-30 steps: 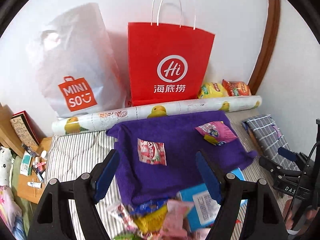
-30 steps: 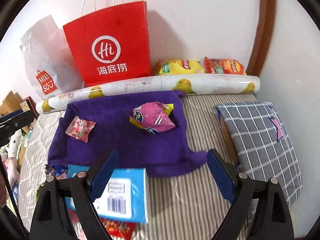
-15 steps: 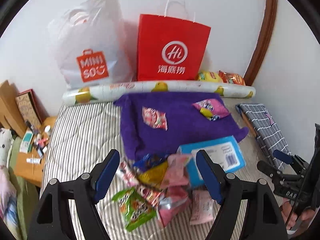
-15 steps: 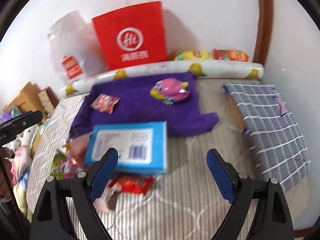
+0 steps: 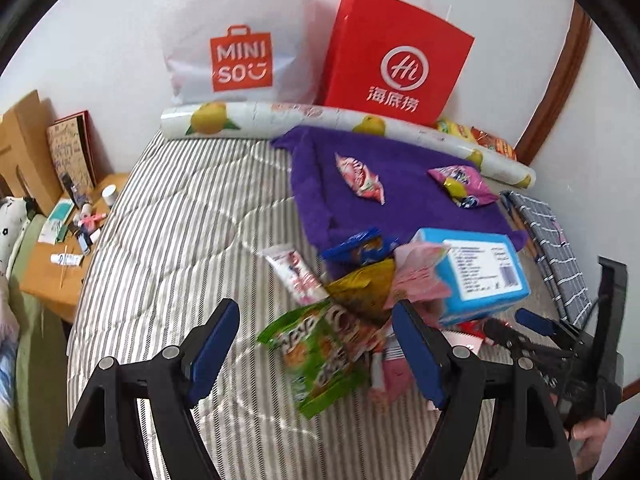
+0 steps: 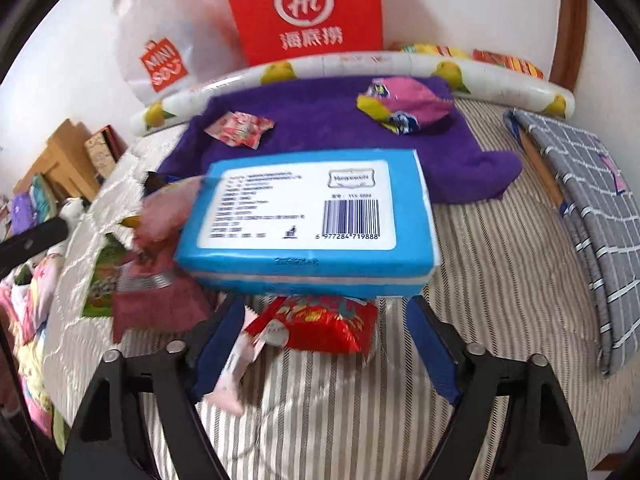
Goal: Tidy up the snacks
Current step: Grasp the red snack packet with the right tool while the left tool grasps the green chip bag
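Observation:
A pile of snack packets lies on the striped bed in front of a purple towel (image 5: 404, 208). My left gripper (image 5: 316, 332) hangs open over the pile, with a green snack bag (image 5: 316, 356) below the gap between its fingers. On the right of the pile a blue box (image 6: 308, 216) rests on top, and a red packet (image 6: 328, 324) pokes out from under it. My right gripper (image 6: 324, 332) is closing around that red packet, but its pads stand clear of it. A red-and-white sweet bag (image 5: 360, 178) and a pink bag (image 5: 464, 184) lie on the towel.
A red paper bag (image 5: 396, 60) and a white MINISO bag (image 5: 240, 40) lean on the wall behind a lemon-print roll (image 5: 248, 118). A folded grey checked cloth (image 6: 592, 184) lies at the bed's right edge. A cluttered wooden side table (image 5: 60, 252) stands at the left.
Both grippers have drawn back from the towel and sunk toward the snack pile, which now fills the lower part of the views. The right jaws have narrowed; the left jaws are unchanged.

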Demonstrator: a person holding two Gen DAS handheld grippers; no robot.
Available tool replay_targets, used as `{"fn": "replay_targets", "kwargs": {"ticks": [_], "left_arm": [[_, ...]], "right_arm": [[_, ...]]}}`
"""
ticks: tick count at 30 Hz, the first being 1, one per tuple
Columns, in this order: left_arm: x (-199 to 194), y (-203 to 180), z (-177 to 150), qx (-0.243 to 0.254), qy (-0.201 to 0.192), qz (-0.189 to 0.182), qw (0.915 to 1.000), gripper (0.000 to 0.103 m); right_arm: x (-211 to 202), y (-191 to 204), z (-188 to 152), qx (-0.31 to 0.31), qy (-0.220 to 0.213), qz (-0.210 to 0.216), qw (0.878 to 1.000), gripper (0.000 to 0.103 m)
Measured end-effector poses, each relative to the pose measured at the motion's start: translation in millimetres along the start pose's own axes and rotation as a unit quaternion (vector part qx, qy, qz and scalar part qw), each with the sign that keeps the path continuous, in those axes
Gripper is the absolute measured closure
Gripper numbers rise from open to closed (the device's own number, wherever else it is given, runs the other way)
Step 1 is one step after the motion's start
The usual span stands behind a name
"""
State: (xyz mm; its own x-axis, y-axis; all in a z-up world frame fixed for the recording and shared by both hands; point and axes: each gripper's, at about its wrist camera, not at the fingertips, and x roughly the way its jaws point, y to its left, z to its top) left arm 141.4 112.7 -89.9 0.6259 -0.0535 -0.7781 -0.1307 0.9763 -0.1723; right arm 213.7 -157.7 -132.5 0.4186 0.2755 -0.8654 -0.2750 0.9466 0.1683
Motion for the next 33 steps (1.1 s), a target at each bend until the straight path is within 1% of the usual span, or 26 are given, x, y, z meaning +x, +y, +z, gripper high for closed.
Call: {"fn": "replay_targets", "kwargs": {"ticks": [2, 4, 8, 10, 11, 13, 14, 15, 17, 20, 22, 23, 24, 26, 27, 28, 33], "left_arm": [[2.4, 3.4, -2.0, 0.0, 0.003, 0.0, 1.0, 0.026], [4.5, 5.7, -3.0, 0.0, 0.005, -0.002, 1.0, 0.026], [6.7, 6.9, -2.8, -0.001, 0.005, -0.01, 0.9999, 0.026], [9.4, 6.0, -3.6, -0.001, 0.006, -0.016, 0.9999, 0.026], [10.7, 5.5, -4.0, -0.001, 0.007, -0.017, 0.9998, 0.026], [15.3, 3.4, -5.1, 0.001, 0.012, -0.019, 0.9997, 0.026], [17.3, 2.5, -5.5, 0.002, 0.015, -0.019, 0.9997, 0.026], [19.1, 1.7, -6.3, 0.003, 0.018, -0.019, 0.9997, 0.026], [21.7, 0.1, -8.7, 0.005, 0.022, -0.019, 0.9996, 0.026], [22.1, 0.2, -11.2, 0.006, 0.024, -0.017, 0.9996, 0.026], [21.7, 1.6, -12.5, 0.004, 0.022, -0.017, 0.9996, 0.026], [21.5, 2.4, -12.8, 0.003, 0.021, -0.017, 0.9996, 0.026], [21.2, 3.2, -13.5, 0.001, 0.021, -0.017, 0.9996, 0.026], [21.2, 4.0, -14.0, 0.001, 0.021, -0.018, 0.9996, 0.026], [20.8, 3.4, -14.5, 0.003, 0.02, -0.019, 0.9996, 0.026], [20.3, 3.2, -14.7, 0.006, 0.02, -0.019, 0.9996, 0.026], [19.2, 8.5, -15.5, 0.004, 0.019, -0.013, 0.9997, 0.026]], "right_arm": [[7.5, -1.5, -2.9, 0.0, 0.018, 0.01, 1.0, 0.045], [10.2, -3.6, -11.7, -0.008, 0.032, 0.009, 0.999, 0.046], [3.1, -13.0, -29.1, -0.013, 0.034, 0.0, 0.999, 0.046], [-3.5, -18.1, -33.6, -0.01, 0.029, -0.003, 1.0, 0.045], [-5.2, -19.3, -34.5, -0.009, 0.027, -0.004, 1.0, 0.043], [-6.5, -19.6, -35.8, -0.011, 0.022, 0.005, 1.0, 0.035], [-5.0, -19.2, -36.3, -0.013, 0.022, 0.008, 1.0, 0.028], [-3.5, -18.6, -36.2, -0.014, 0.024, 0.008, 1.0, 0.026], [2.8, -17.5, -37.2, -0.014, 0.028, 0.0, 1.0, 0.026], [3.9, -9.6, -40.5, -0.035, 0.016, -0.02, 0.999, 0.026], [4.4, -5.5, -43.2, -0.046, 0.008, -0.035, 0.998, 0.029], [5.0, -4.3, -43.6, -0.051, 0.005, -0.044, 0.998, 0.035], [3.4, -4.0, -45.5, -0.057, 0.001, -0.053, 0.997, 0.038], [1.0, -5.8, -46.9, -0.057, 0.0, -0.047, 0.997, 0.041], [-1.5, -7.7, -47.1, -0.054, -0.002, -0.044, 0.998, 0.045], [-4.6, -9.5, -46.7, -0.051, -0.005, -0.043, 0.998, 0.047], [-14.4, -15.9, -44.8, -0.045, -0.017, -0.04, 0.998, 0.047]]}}
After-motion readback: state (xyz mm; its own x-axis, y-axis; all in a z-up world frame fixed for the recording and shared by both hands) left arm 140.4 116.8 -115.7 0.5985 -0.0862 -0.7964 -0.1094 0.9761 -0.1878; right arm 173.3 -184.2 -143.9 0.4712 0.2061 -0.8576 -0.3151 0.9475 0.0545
